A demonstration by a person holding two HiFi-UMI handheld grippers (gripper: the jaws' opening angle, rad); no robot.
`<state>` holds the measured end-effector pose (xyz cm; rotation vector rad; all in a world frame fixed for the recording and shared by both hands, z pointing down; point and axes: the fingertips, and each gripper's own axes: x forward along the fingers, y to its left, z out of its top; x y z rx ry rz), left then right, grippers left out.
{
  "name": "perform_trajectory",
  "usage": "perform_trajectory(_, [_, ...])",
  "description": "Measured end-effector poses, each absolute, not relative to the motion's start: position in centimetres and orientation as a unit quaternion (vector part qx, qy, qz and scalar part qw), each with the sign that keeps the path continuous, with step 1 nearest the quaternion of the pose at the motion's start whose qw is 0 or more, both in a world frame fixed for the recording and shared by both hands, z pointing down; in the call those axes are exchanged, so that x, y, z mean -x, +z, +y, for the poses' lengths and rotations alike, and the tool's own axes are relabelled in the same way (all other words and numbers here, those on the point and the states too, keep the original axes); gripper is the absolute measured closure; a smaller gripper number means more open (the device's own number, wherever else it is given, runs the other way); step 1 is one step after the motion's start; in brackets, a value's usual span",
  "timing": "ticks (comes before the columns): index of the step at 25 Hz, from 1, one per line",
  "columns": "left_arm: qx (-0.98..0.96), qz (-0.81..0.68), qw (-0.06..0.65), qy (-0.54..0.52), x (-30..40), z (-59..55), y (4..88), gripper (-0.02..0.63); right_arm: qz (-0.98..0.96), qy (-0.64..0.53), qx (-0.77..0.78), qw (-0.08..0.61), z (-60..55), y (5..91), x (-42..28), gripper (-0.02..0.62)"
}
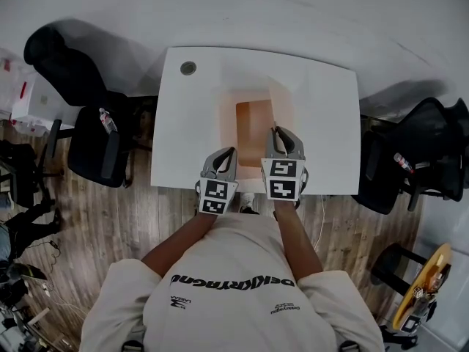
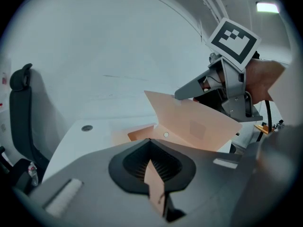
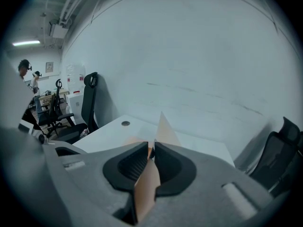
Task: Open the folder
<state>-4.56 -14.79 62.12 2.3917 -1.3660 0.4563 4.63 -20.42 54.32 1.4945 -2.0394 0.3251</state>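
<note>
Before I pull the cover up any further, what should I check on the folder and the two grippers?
1. Right gripper shut on the folder's cover: ok.
2. Left gripper shut on a folder sheet: ok.
3. Left gripper holding only the bottom leaf: cannot tell.
4. Cover lifted off the rest: ok, partly raised.
5. Folder resting on the table, inside its edges: ok.

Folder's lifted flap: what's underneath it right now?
Under the flap, the left gripper view shows an orange inner panel and a small pale round stud. Whatever lies farther in is covered by the flap, so papers can't be confirmed.
</note>
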Motion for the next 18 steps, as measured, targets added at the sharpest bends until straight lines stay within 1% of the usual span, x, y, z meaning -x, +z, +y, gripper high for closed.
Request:
perform_trajectory(14, [-0.838, -0.470, 0.188, 0.203, 3.5, -15.3, 65.1, 0.618, -0.755, 0.115, -0.579, 0.284, -20.7, 52.9, -8.2, 0.566])
perform_trajectory(18, [-0.827, -0.474, 0.208, 0.217, 3.8, -15.5, 66.7, 0.618, -0.754, 0.113, -0.580, 0.286, -20.6, 52.7, -8.8, 0.571])
